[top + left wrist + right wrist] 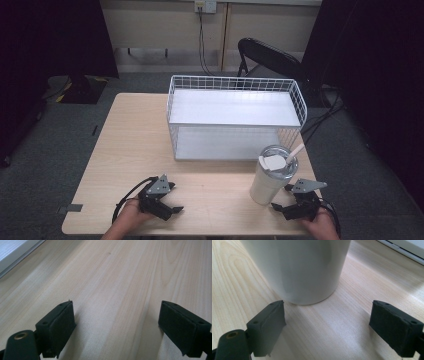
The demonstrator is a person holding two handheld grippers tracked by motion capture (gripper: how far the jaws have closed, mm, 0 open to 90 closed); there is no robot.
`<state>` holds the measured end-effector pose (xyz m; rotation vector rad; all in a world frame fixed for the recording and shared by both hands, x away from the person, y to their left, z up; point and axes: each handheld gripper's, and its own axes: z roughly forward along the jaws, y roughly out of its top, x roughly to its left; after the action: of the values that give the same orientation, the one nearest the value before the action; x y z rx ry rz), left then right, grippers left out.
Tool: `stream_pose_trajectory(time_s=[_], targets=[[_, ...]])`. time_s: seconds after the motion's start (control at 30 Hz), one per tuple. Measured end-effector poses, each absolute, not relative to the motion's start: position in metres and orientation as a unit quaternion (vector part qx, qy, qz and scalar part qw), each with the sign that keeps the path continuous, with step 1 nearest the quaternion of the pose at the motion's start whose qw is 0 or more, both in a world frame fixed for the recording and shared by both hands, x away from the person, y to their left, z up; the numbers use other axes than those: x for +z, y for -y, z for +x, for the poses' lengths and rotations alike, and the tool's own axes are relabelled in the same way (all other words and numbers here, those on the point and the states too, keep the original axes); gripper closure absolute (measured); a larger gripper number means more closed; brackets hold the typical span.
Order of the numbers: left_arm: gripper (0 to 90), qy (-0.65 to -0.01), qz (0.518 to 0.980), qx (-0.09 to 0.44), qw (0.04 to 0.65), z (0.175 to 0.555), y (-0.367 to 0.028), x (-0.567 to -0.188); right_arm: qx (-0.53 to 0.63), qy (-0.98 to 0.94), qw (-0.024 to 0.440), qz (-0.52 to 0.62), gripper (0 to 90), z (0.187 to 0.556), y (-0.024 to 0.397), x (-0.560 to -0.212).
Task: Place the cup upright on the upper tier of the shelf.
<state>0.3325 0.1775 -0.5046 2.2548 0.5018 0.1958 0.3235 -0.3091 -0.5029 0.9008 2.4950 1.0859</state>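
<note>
A light wooden table [130, 150] is placed on a grey carpet floor [45, 150]. Behind it, a black folding chair [272, 57] is seen near a pale wall [160, 22], where a cable [202, 42] hangs from a socket [205, 6]. Dark curtains [50, 37] are hung at both sides.

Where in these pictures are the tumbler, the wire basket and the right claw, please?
tumbler [265, 186], high view, white side wall.
wire basket [232, 82], high view, far rim.
right claw [281, 209], high view, between its fingertips.
</note>
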Motion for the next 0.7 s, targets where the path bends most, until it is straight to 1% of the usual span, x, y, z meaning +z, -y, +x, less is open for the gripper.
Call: stream_pose_trajectory(time_s=[0.2,0.37,0.47,0.5,0.53,0.7], targets=[[13.0,-0.197,0.892,0.078,0.399,0.333,-0.178,-0.504,0.375,-0.862,0.138,0.312,12.2,0.323,0.309,-0.503],[13.0,-0.197,0.892,0.078,0.399,0.333,-0.178,-0.504,0.368,-0.871,0.126,0.299,12.5,0.322,0.309,-0.501],[13.1,-0.197,0.892,0.078,0.399,0.333,-0.178,-0.504,0.366,-0.873,0.111,0.302,15.4,0.321,0.31,-0.497],[13.0,-0.197,0.892,0.078,0.399,0.333,-0.178,-0.504,0.366,-0.873,0.111,0.302,15.4,0.321,0.31,-0.497],[13.0,-0.197,0.892,0.078,0.399,0.333,-0.178,-0.504,0.378,-0.868,0.1,0.307,15.0,0.321,0.312,-0.494],[13.0,-0.197,0.892,0.078,0.399,0.333,-0.178,-0.504,0.394,-0.86,0.096,0.308,14.4,0.32,0.313,-0.488]])
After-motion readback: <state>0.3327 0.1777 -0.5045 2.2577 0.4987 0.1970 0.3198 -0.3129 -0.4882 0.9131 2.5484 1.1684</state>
